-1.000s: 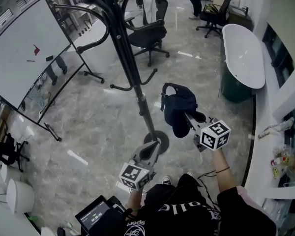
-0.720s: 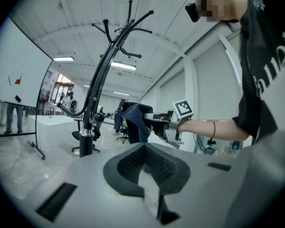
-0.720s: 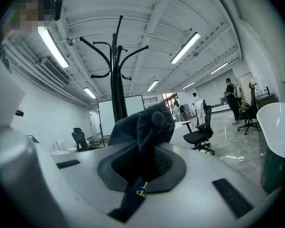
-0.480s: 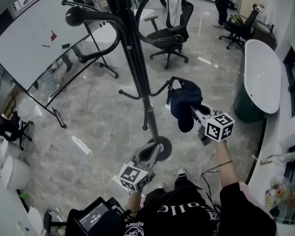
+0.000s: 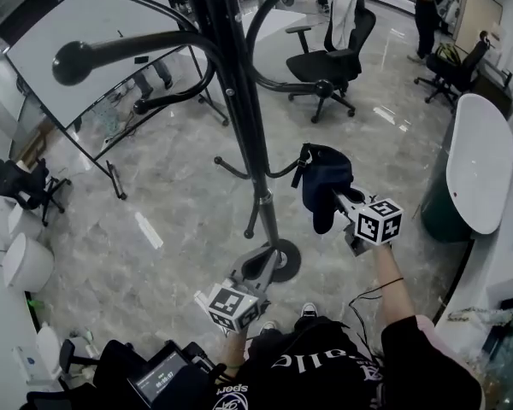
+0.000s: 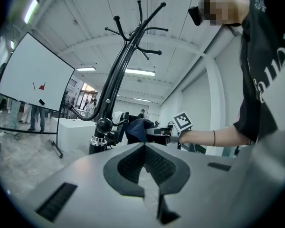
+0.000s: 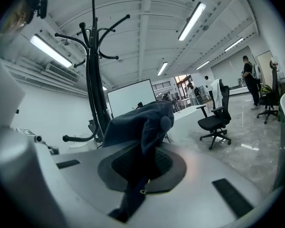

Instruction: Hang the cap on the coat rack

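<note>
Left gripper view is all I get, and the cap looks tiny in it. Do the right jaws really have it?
Observer: Yes. In the right gripper view the right gripper is shut on the dark cap, with fabric pinched between the jaws.
Operator: How near is it to a hook?
Observer: In the head view the cap hangs just right of the coat rack, at the tip of its low hook. I can't tell whether they touch.
</note>
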The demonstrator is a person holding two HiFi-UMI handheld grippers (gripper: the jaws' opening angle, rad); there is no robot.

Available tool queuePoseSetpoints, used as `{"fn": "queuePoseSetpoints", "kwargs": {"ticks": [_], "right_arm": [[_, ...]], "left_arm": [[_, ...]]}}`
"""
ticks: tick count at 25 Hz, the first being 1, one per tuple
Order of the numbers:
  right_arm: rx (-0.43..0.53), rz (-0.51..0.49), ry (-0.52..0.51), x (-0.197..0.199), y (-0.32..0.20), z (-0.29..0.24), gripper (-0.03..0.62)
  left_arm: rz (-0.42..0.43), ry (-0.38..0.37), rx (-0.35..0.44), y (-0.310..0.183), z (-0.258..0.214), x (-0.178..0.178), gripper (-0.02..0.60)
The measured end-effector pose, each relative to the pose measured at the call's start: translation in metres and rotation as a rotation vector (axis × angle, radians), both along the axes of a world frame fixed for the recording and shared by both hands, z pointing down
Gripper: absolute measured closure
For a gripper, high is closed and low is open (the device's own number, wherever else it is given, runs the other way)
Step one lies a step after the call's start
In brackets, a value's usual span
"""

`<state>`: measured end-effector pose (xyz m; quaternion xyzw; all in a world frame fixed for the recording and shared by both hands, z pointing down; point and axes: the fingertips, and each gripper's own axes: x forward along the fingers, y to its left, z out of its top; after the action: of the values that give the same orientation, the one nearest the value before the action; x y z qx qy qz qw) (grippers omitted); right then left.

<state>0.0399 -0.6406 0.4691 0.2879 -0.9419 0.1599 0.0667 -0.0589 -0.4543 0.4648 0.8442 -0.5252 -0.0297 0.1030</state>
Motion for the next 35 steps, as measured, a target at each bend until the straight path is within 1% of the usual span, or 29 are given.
{"fn": "queuePoseSetpoints", "kwargs": {"ticks": [3, 7, 15, 21, 24, 28, 30, 35], "right_arm": [[-0.015, -0.027, 0.043, -0.004, -0.01, 0.015, 0.569], [-0.012, -0.066, 0.088, -0.016, -0.015, 0.028, 0.569], [-0.03, -0.167, 0.12, -0.054, 0.008, 0.05, 0.569], [-0.04, -0.237, 0.154, -0.075, 0.025, 0.063, 0.569], [-0.046, -0.26, 0.174, -0.081, 0.032, 0.073, 0.569], [-0.016, -0.317, 0.281, -0.088, 0.044, 0.093, 0.569], [-0.008, -0.328, 0.316, -0.088, 0.049, 0.101, 0.569], [-0.021, -0.328, 0.334, -0.089, 0.059, 0.115, 0.569]], "left_arm": [[-0.035, -0.002, -0.005, -0.006, 0.001, -0.002, 0.583], [-0.074, -0.009, -0.01, -0.008, 0.003, -0.005, 0.583], [-0.124, -0.019, -0.022, 0.004, 0.009, -0.013, 0.583], [-0.134, -0.015, -0.046, 0.005, 0.007, -0.009, 0.583], [-0.148, -0.021, -0.035, 0.007, 0.01, -0.014, 0.583], [-0.148, -0.02, -0.042, 0.009, 0.01, -0.016, 0.583], [-0.147, -0.019, -0.044, 0.009, 0.01, -0.016, 0.583], [-0.138, -0.017, -0.05, 0.01, 0.01, -0.019, 0.583]]}}
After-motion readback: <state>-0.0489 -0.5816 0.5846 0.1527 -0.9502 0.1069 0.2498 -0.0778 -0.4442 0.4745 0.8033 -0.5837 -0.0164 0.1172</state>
